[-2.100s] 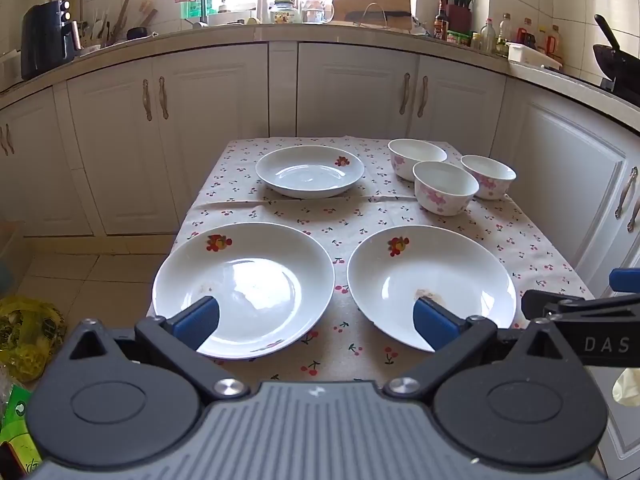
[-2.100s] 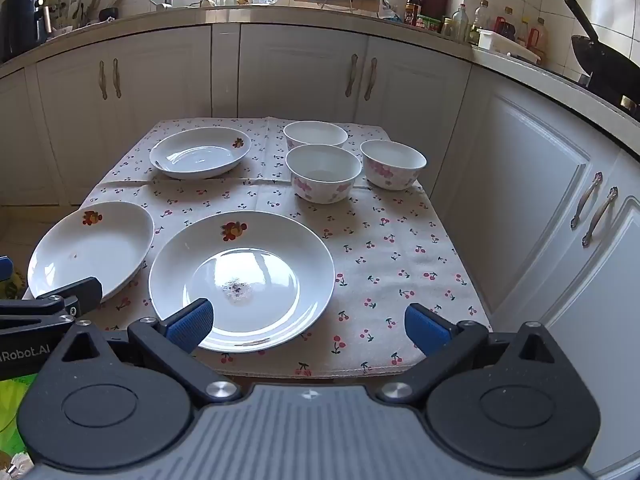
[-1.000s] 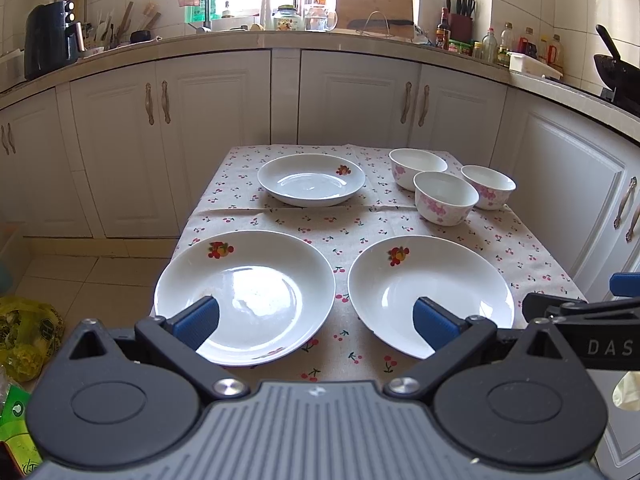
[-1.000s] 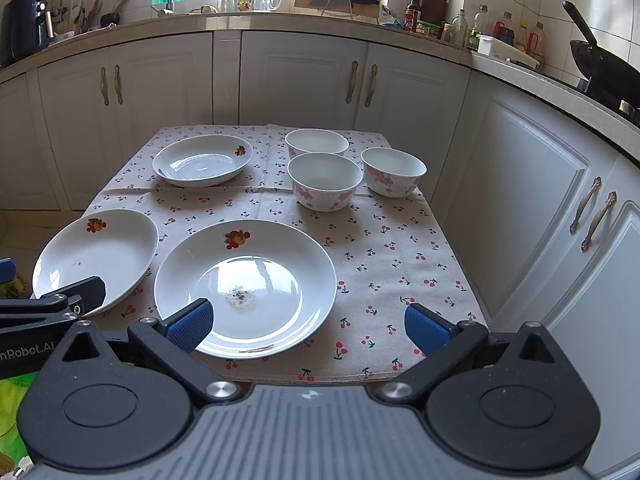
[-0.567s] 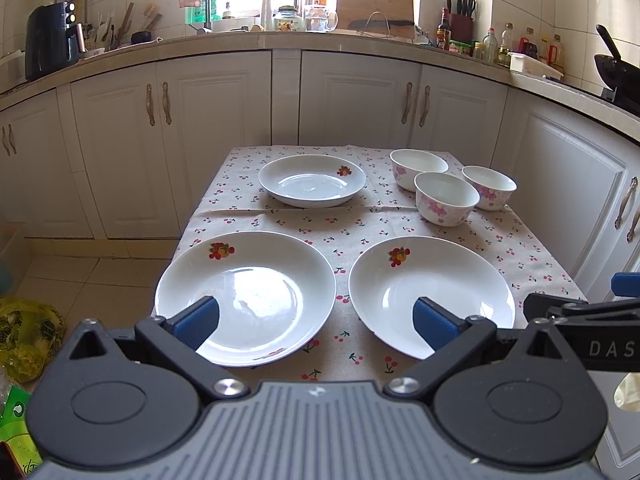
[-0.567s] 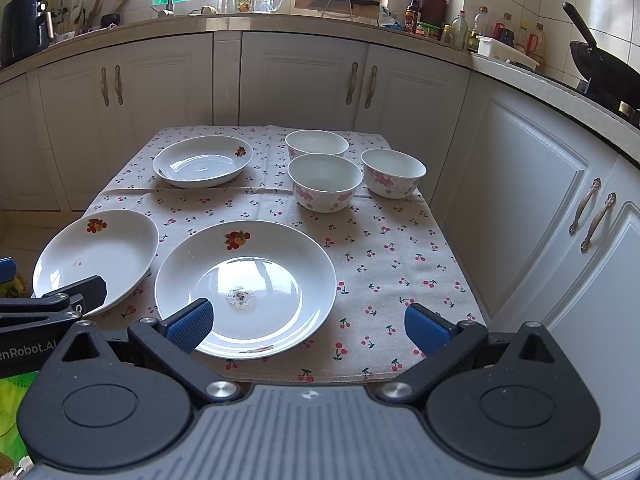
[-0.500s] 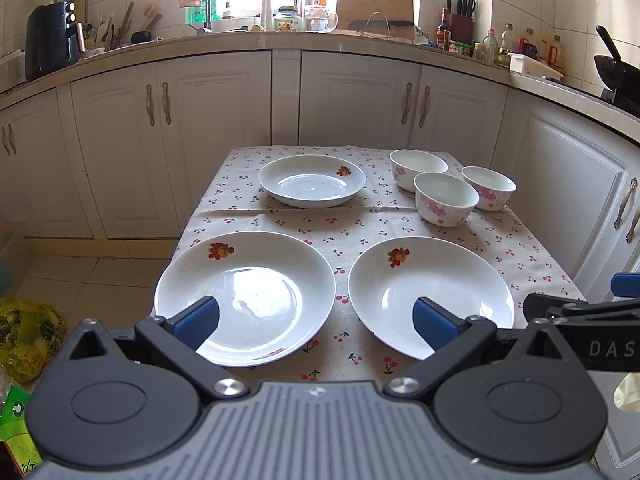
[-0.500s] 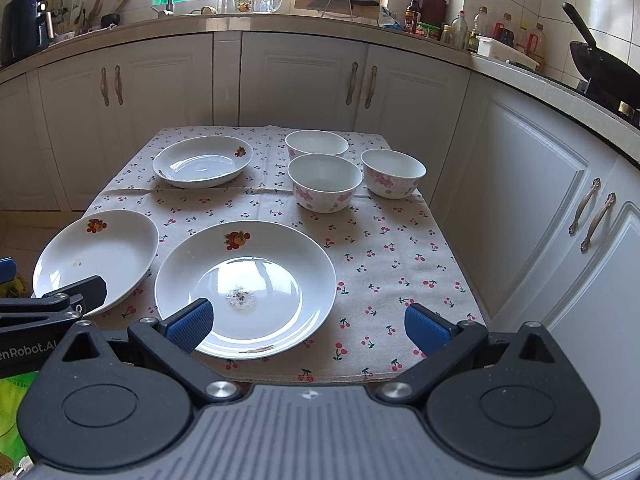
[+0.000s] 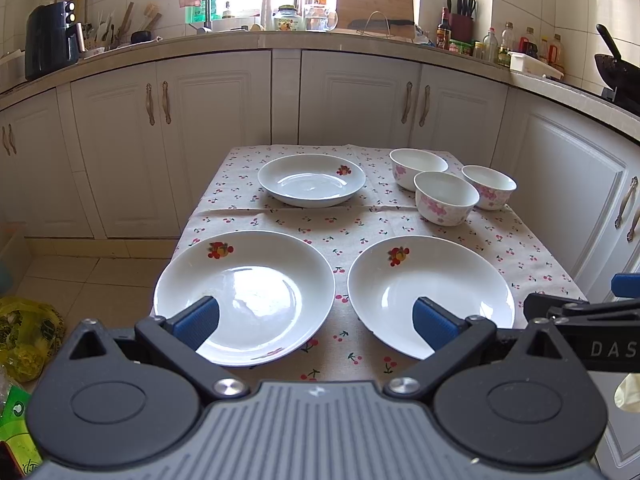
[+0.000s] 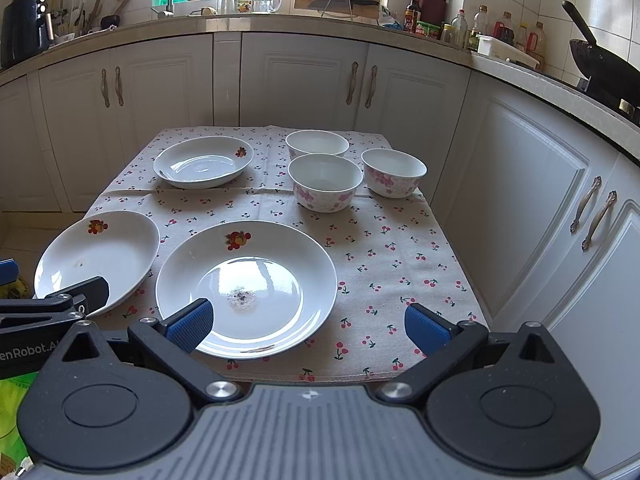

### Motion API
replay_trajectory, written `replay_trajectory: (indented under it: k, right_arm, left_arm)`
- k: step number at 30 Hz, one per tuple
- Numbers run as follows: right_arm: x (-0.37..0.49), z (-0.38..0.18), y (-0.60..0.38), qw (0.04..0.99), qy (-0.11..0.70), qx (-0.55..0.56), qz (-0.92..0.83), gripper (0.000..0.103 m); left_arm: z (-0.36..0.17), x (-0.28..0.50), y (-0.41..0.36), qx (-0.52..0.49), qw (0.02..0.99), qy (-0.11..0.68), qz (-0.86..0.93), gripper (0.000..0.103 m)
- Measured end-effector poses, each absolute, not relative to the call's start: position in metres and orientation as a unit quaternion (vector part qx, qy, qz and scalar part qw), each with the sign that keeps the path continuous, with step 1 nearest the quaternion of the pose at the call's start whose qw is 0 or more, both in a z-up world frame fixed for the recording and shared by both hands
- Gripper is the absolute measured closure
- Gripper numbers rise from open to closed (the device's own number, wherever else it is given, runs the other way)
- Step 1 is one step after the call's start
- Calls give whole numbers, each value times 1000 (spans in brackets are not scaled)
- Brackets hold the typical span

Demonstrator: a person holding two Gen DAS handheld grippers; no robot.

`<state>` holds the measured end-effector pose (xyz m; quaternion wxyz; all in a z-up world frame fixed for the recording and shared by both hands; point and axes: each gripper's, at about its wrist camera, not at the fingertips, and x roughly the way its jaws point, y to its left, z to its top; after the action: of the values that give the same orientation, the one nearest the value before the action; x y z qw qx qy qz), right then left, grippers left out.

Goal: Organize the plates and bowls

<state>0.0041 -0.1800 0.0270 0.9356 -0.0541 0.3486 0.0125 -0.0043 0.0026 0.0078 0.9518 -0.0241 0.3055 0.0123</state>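
Two large white plates with fruit motifs lie at the table's near edge: the left plate [image 9: 244, 296] [image 10: 100, 256] and the right plate [image 9: 430, 294] [image 10: 246, 286]. A smaller deep plate [image 9: 312, 179] [image 10: 204, 162] sits at the back left. Three white bowls with pink flowers [image 9: 446, 198] [image 10: 325, 182] cluster at the back right. My left gripper [image 9: 316, 322] is open and empty, just short of the two large plates. My right gripper [image 10: 308, 324] is open and empty, near the right plate's front edge.
The table wears a cherry-print cloth [image 10: 392, 264]. White kitchen cabinets [image 9: 352, 100] stand behind and to the right [image 10: 532, 200]. A yellow bag [image 9: 24, 332] lies on the floor at left. The counter holds an air fryer [image 9: 50, 40], bottles and a wok [image 10: 600, 64].
Both grippers have drawn back and risen slightly, so the table appears a little lower in view. The dishes have not moved. Both jaws stay open.
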Motion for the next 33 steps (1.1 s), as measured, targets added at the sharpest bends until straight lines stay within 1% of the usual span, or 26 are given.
replay_trajectory:
  k: [23,33]
  right_arm:
    - [7,27,-176,934,351,-60,19,0]
    - [25,40,-177,941,331,-69,22,0]
  left_arm:
    - [6,1,6,-17,953,301,1,1]
    - [8,14,7,-6,957,288,-23,1]
